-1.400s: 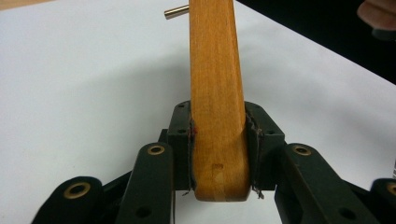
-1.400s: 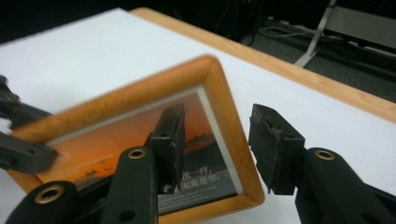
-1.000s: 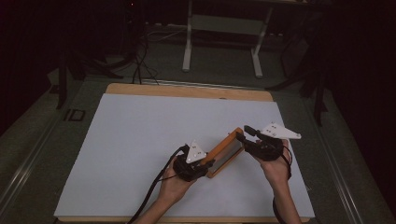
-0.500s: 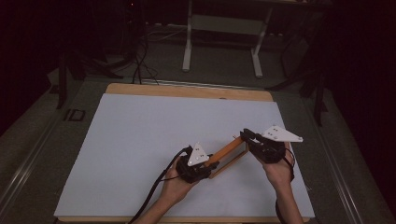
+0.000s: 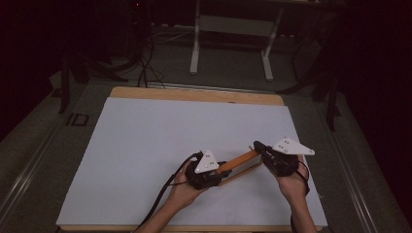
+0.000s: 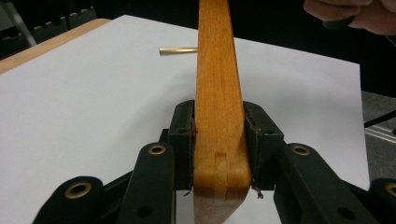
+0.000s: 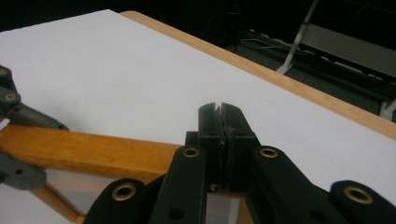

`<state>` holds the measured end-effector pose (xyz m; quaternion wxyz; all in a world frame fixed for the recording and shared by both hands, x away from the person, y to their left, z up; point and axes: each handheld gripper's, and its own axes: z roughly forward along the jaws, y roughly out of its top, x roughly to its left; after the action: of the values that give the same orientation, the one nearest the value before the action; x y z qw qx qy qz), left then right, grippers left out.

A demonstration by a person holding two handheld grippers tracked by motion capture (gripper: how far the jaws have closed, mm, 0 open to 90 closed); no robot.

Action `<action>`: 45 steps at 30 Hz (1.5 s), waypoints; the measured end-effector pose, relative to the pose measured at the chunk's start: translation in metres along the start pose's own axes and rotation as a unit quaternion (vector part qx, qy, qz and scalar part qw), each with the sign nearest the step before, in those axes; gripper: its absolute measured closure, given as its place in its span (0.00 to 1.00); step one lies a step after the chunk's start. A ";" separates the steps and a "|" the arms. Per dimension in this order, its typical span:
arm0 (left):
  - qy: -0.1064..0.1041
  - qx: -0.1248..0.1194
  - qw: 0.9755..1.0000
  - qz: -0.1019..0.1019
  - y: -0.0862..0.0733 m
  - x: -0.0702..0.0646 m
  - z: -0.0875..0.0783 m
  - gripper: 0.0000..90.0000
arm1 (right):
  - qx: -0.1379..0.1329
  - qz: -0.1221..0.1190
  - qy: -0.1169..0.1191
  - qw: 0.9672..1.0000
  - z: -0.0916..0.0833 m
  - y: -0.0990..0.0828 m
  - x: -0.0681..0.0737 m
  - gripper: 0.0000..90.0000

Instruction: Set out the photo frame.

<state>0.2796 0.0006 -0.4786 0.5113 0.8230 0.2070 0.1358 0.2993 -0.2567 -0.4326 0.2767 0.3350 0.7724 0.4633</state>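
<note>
Your left tongs (image 6: 218, 140) stayed clamped on frame (image 5: 238, 162), near-right on desk (image 5: 145, 145). Your right tongs (image 7: 223, 116) just closed at frame's far-right end, pads together, glass edge apparently pinched. Two-handed hold now likely.

Black claws (image 7: 223, 122) with brass rivets, grey plates.

1. A wooden desk (image 5: 194, 93) sits mid-frame, its bare edge showing along the top.
2. A white sheet (image 5: 160, 145) covers nearly all of the desk.
3. A small brass-coloured rod (image 6: 177, 50) lies on the sheet, upper middle of the left gripper view.
4. A light metal stand (image 5: 232, 29) with two legs stands on the floor at the top centre.
5. Dark cables (image 5: 145, 63) trail across the floor, upper left.
6. A small black bracket (image 5: 77, 119) lies on the floor at the left, beside the desk.
</note>
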 end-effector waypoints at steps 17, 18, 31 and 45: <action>0.020 0.032 0.999 -0.021 -0.025 -0.001 0.013 0.55 | 0.001 0.012 -0.015 1.000 -0.005 -0.024 -0.008 0.99; 0.021 0.039 0.999 -0.023 -0.029 -0.001 0.014 0.55 | -0.001 0.013 -0.014 1.000 -0.004 -0.024 -0.008 0.99; 0.016 0.061 0.998 -0.025 -0.049 -0.001 0.028 0.70 | -0.001 0.018 -0.011 1.000 -0.002 -0.023 -0.010 0.96; 0.018 0.057 0.998 0.008 -0.031 -0.008 0.024 0.76 | -0.017 0.009 -0.018 1.000 -0.007 -0.021 -0.011 0.95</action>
<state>0.2770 -0.0102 -0.5175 0.4587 0.8497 0.2168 0.1433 0.2958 -0.2764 -0.4477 0.2920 0.3453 0.7566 0.4723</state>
